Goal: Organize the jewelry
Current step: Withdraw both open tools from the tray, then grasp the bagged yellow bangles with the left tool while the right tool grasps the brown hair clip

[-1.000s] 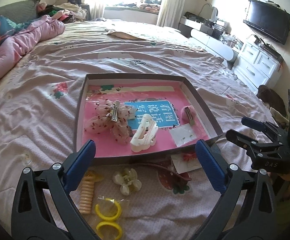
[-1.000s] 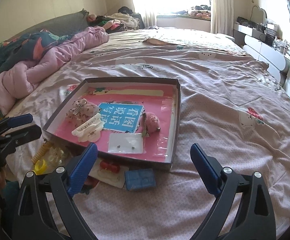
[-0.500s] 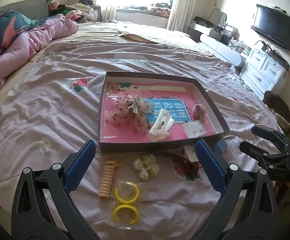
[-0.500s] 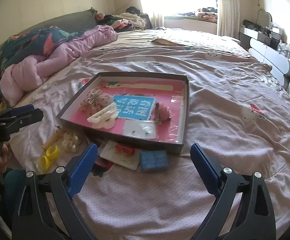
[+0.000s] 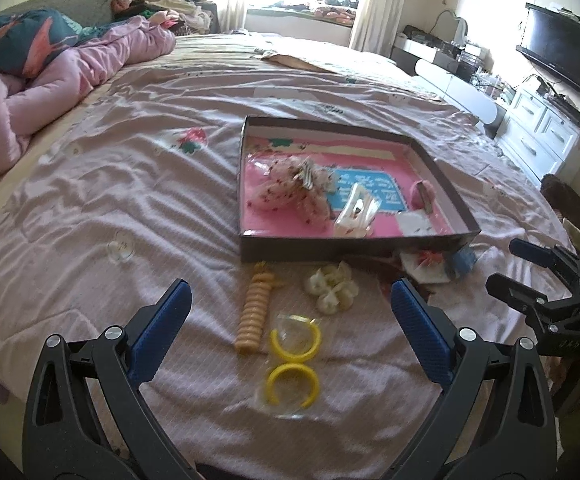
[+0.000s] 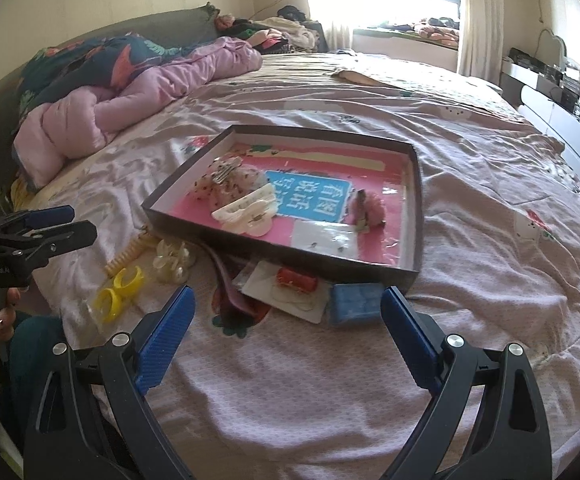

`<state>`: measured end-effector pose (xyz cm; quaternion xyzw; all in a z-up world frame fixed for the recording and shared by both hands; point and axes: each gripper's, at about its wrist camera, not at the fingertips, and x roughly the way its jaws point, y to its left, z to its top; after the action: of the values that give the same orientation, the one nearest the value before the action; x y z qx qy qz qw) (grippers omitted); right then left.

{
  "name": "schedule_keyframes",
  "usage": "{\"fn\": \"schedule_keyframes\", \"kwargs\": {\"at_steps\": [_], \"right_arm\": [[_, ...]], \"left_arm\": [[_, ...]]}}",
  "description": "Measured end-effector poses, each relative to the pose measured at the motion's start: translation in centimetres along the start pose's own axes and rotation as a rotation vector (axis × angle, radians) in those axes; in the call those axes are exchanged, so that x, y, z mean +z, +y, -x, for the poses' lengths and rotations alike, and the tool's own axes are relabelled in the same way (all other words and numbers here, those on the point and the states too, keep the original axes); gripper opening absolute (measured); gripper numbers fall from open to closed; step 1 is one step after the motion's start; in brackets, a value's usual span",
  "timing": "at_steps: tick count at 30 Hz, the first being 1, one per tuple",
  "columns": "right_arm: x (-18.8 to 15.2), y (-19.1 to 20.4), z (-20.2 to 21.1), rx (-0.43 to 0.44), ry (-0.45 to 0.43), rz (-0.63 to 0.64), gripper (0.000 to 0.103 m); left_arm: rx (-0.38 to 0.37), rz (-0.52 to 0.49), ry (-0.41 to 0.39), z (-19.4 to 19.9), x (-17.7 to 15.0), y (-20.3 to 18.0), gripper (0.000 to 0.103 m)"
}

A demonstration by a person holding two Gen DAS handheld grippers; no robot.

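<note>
A dark shallow box (image 5: 354,246) (image 6: 193,184) with a pink floor lies on the bed. In it are a pink bow clip (image 5: 296,186), a white claw clip (image 5: 356,210) (image 6: 245,212), a small pink clip (image 5: 422,194) and an earring card (image 6: 326,240). In front of it lie an orange spiral tie (image 5: 253,316), two yellow rings (image 5: 294,356) (image 6: 117,292), a cream flower clip (image 5: 332,286), a red piece on a card (image 6: 296,280) and a blue block (image 6: 354,302). My left gripper (image 5: 287,320) and right gripper (image 6: 285,326) are open and empty, held back over the near bed edge.
A rumpled pink quilt (image 5: 69,76) lies at the far left of the bed. White drawers (image 5: 542,140) and a wall TV (image 5: 560,60) stand to the right. A dark pink hairband (image 6: 229,284) lies beside the card.
Both grippers have pulled back and away from the box, so it looks smaller and more of the loose items show. Both stay open and empty.
</note>
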<state>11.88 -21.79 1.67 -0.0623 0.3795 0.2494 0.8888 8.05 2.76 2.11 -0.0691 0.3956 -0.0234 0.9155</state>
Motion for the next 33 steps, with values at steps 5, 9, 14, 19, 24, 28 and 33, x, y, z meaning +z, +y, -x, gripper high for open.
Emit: {"fn": "schedule_keyframes", "kwargs": {"at_steps": [5, 9, 14, 19, 24, 28, 33], "right_arm": [[-0.2, 1.3, -0.8, 0.012, 0.016, 0.030, 0.091], [-0.4, 2.3, -1.4, 0.020, 0.024, 0.057, 0.090], [-0.7, 3.5, -2.6, 0.037, 0.054, 0.098, 0.077], [-1.0, 4.6, -4.2, 0.046, 0.091, 0.149, 0.058], [-1.2, 4.9, -6.0, 0.034, 0.113, 0.172, 0.047], [-1.1, 4.7, -7.2, 0.029, 0.132, 0.171, 0.040], [-0.6, 5.0, -7.7, 0.030, 0.116, 0.188, 0.035]], "left_arm": [[0.009, 0.000, 0.017, -0.1, -1.1, 0.7, 0.091], [0.009, -0.001, 0.035, -0.2, -1.8, 1.1, 0.091], [0.001, -0.012, 0.063, -0.6, -2.9, 1.2, 0.091], [-0.019, -0.022, 0.094, -1.2, -3.8, 1.1, 0.079], [-0.055, -0.021, 0.135, -2.1, -4.4, 0.8, 0.064], [-0.073, -0.031, 0.160, -2.7, -4.8, 0.4, 0.055], [-0.084, -0.039, 0.185, -3.4, -5.1, 0.1, 0.053]]}}
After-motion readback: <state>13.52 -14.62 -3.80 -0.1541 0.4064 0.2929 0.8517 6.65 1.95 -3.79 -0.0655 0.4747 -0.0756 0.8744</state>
